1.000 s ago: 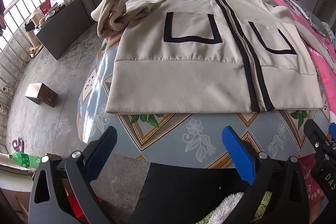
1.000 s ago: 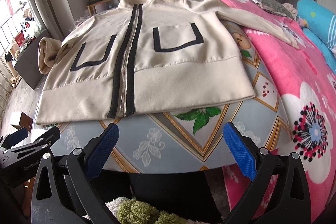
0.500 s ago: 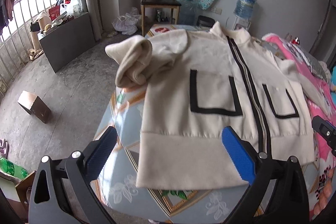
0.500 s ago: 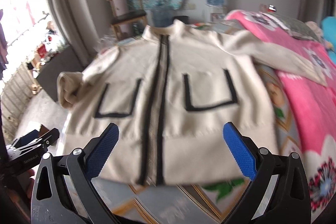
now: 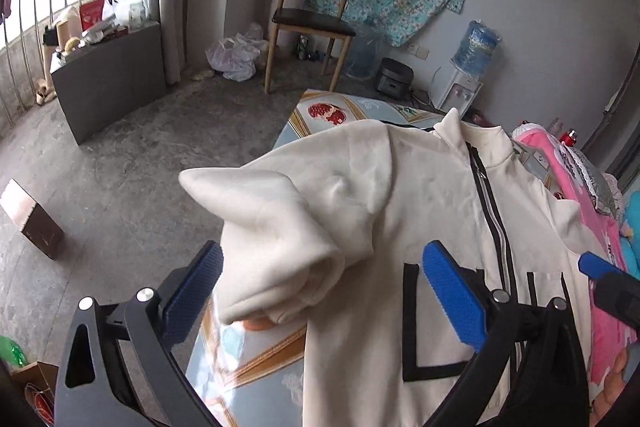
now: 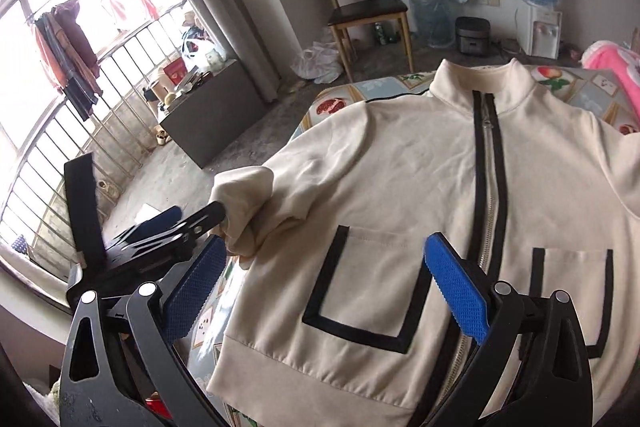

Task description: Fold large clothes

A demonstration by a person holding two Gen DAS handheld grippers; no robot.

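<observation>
A cream zip jacket (image 5: 420,195) with black-edged pockets lies face up on the patterned table (image 5: 320,115). Its left sleeve (image 5: 280,227) is bunched in a lump at the table's left edge. My left gripper (image 5: 320,255) is open, its blue pads on either side of that lump. In the right wrist view the jacket (image 6: 400,167) fills the middle. There the left gripper (image 6: 196,215) has one tip against the sleeve (image 6: 248,203). My right gripper (image 6: 325,245) hangs open above the left pocket and holds nothing. Its blue tip (image 5: 600,267) shows at the right of the left wrist view.
A pink flowered blanket (image 5: 568,163) borders the table on the right. Beyond the far edge stand a wooden chair (image 5: 312,23) and a water dispenser (image 5: 472,67). A grey cabinet (image 5: 108,67) and a cardboard box (image 5: 32,219) are on the concrete floor to the left.
Both grippers have moved forward from the hem, over the jacket and to the left. The left one now has the bunched sleeve between its pads. Both stayed open.
</observation>
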